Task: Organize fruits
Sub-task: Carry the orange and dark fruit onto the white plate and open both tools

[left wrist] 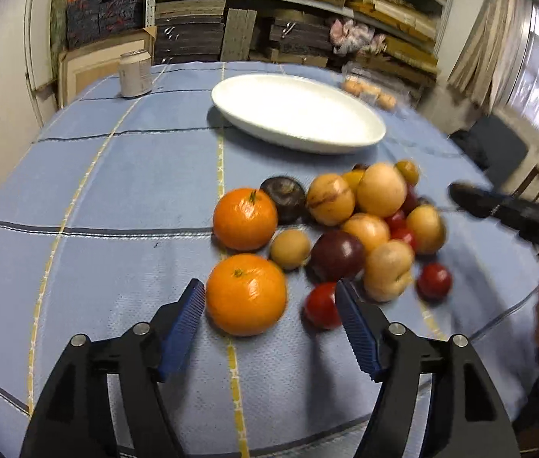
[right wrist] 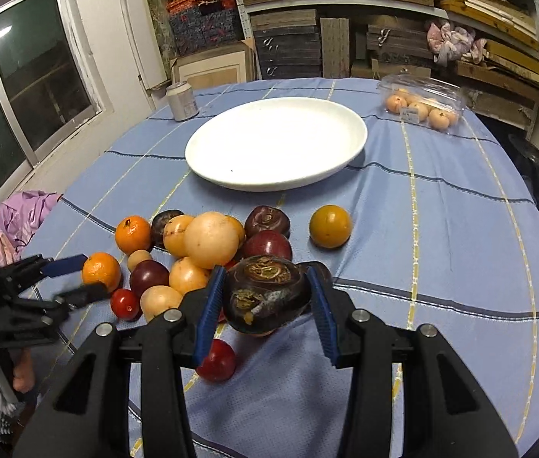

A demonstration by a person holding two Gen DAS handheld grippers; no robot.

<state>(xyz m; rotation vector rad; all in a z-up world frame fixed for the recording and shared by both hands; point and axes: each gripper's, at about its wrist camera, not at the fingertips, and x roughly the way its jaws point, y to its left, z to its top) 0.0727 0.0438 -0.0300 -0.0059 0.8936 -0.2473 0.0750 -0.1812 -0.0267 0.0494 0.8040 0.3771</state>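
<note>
Blue checked cloth [left wrist: 124,198] covers the round table, and from the left wrist camera the left gripper [left wrist: 269,307] hangs with its jaws spread wide, nothing pressed between the blue pads. The nearer orange [left wrist: 246,294] lies on the cloth between the fingertips, seemingly clear of both pads, and a red tomato [left wrist: 321,305] lies just beside the right-side pad. Past them the fruit pile [left wrist: 361,213] of pale, purple and red fruit spreads over the cloth, a second orange [left wrist: 244,218] at its left edge. A white plate [left wrist: 361,141] stands bare behind the pile, a drink can [left wrist: 135,72] far back left. The right gripper's dark finger [left wrist: 498,206] reaches in from the right edge.

From the right wrist camera, the right gripper [right wrist: 267,297] is clamped on a dark brown fruit [right wrist: 265,294], lifted clear above the cloth [right wrist: 441,229]. Below it the pile [right wrist: 208,244] lies in front of the plate [right wrist: 208,168]. One yellow fruit [right wrist: 329,226] lies apart to the right. A clear box of small fruit [right wrist: 422,103] rests far back right. The left gripper [right wrist: 82,276] shows at left, jaws apart beside an orange [right wrist: 101,270].
</note>
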